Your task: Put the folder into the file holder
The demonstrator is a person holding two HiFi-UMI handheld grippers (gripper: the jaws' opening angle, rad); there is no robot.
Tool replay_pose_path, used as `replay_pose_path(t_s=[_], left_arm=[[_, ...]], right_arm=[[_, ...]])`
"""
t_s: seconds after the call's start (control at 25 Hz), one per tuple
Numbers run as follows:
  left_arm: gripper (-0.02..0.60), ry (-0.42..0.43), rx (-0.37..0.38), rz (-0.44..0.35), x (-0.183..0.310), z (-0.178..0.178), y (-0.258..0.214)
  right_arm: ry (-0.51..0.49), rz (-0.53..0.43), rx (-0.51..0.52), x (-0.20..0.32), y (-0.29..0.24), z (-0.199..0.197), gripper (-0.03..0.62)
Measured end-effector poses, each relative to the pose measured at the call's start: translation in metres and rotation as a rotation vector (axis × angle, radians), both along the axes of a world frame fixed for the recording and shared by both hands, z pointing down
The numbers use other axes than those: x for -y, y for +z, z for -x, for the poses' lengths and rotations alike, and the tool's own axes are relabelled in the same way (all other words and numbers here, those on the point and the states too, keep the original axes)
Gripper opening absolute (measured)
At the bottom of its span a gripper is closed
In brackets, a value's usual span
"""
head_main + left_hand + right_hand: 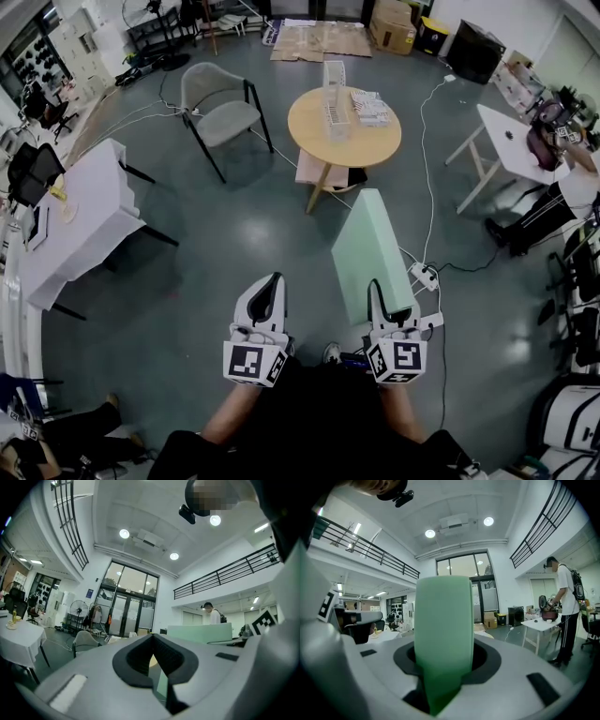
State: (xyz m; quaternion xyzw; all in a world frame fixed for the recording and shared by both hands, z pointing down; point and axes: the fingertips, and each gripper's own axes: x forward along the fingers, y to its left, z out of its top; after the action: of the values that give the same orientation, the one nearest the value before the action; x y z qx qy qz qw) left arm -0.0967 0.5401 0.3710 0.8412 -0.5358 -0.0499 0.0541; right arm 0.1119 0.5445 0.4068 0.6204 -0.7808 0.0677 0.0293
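A long pale green folder (370, 251) sticks out forward and upward from my right gripper (378, 292), whose jaws are shut on its near end. In the right gripper view the folder (443, 620) stands upright between the jaws of that gripper (443, 667) and hides what lies straight ahead. My left gripper (271, 287) is held beside it, shut and empty. Its view shows the left gripper (153, 654) with pads almost touching and the folder (199, 632) off to the right. The white wire file holder (334, 98) stands on a round wooden table (309, 131) well ahead.
A stack of papers (368, 108) lies beside the file holder. A grey chair (217, 108) stands left of the round table. White tables (80, 220) (511, 141) flank the floor. A power strip (424, 275) and cables lie by the folder. A person (565, 606) stands at the right.
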Motion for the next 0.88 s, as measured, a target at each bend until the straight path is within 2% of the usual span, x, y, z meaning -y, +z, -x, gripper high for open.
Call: replay_pose_path(t_s=[0.48, 0.88], left_arm=[[0.003, 0.060, 0.005, 0.008, 0.011, 0.053, 0.009], [0.003, 0.101, -0.001, 0.024, 0.036, 0.065, 0.021]], right_arm=[[0.054, 0.000, -0.026, 0.004, 0.001, 0.054, 0.150], [0.083, -0.010, -0.026, 0.029, 0.004, 0.073, 0.149]])
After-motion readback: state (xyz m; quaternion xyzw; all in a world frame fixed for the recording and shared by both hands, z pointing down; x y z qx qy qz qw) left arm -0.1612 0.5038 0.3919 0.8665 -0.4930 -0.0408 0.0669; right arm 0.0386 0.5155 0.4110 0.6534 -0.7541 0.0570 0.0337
